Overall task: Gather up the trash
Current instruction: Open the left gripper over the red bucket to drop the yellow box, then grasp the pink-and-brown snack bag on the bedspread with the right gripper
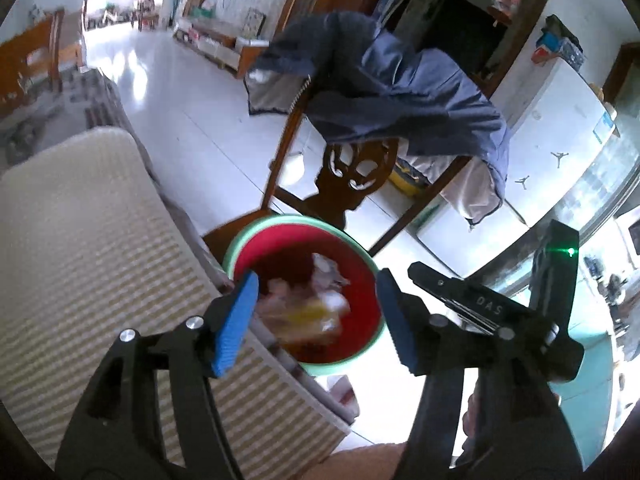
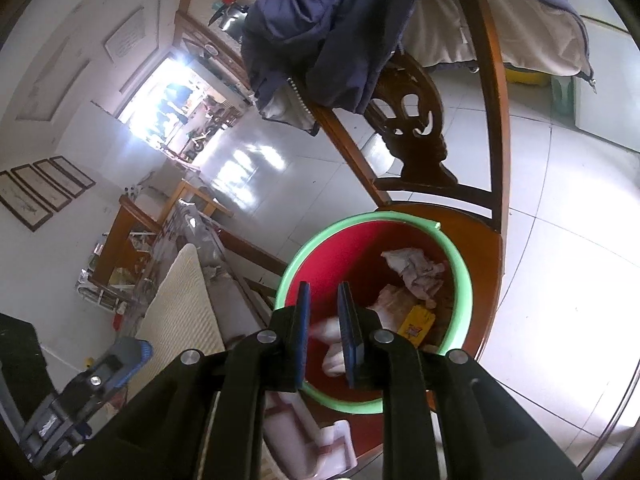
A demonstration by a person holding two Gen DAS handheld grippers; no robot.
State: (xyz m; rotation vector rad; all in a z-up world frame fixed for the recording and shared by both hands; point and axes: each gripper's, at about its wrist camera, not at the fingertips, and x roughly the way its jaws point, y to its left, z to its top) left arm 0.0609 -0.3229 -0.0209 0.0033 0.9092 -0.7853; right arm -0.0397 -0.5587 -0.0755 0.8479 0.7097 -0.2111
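Note:
A red bin with a green rim (image 1: pixel 360 256) (image 2: pixel 320 248) stands on a wooden chair seat (image 2: pixel 486 280). It holds crumpled white tissues (image 2: pixel 416 272) and a yellow wrapper (image 2: pixel 418 322); in the left wrist view the trash (image 1: pixel 316 308) is blurred. My left gripper (image 1: pixel 316 316) is open and empty just above the bin. My right gripper (image 2: pixel 325 334) hovers over the bin's near side, jaws narrowly apart with nothing between them. The right gripper's body (image 1: pixel 500 304) shows at the right of the left wrist view.
A dark blue jacket (image 1: pixel 392 92) (image 2: pixel 352 16) hangs over the chair back (image 2: pixel 416 120). A striped cream cloth covers a table (image 1: pixel 88 264) to the left of the chair. White packaging (image 2: pixel 304 432) lies under the bin's near edge. The floor (image 1: pixel 192 120) is white tile.

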